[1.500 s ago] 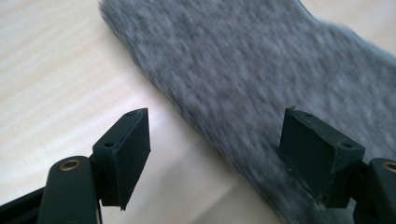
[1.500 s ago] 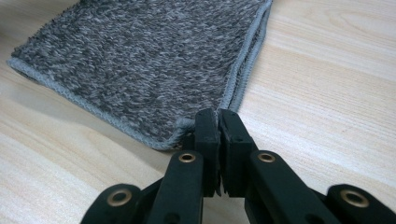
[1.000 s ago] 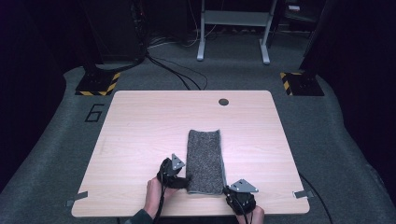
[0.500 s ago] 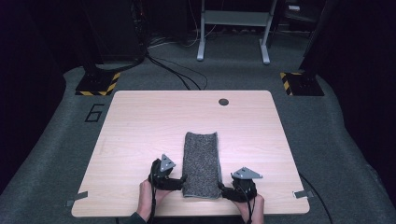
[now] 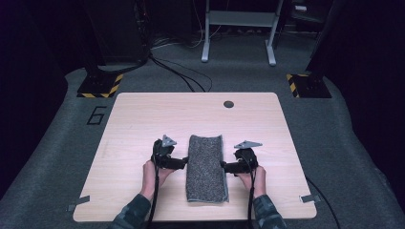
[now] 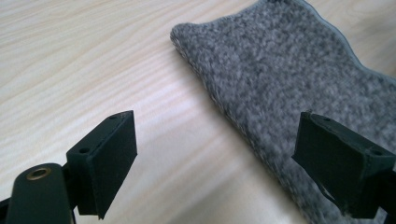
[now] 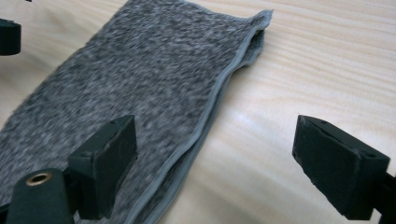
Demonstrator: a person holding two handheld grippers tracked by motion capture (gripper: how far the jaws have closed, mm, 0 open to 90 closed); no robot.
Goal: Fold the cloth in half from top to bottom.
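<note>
Folded grey towel lay lengthwise on the near half of the wooden table, long axis running away from the person. Left gripper sat just beside its left long edge, right gripper just beside the right long edge, about mid-length; both had jaws spread wide and held nothing. In the left gripper view one jaw hung over bare wood, the other over the cloth, so the folded edge fell between them. The right gripper view showed the same straddle of the hemmed edge. Judged step: taking both long edges for another fold or a lift. To do it well, each lower jaw would need to slide under all layers before closing, both sides together, so the stack did not skew. Material looked a dense, nubby terry, mottled grey, soft and limp; right edge showed stacked layers with a smooth pale hem, likely two layers, though blur made the count uncertain. Tabletop was pale, smooth laminate with fine grain.
</note>
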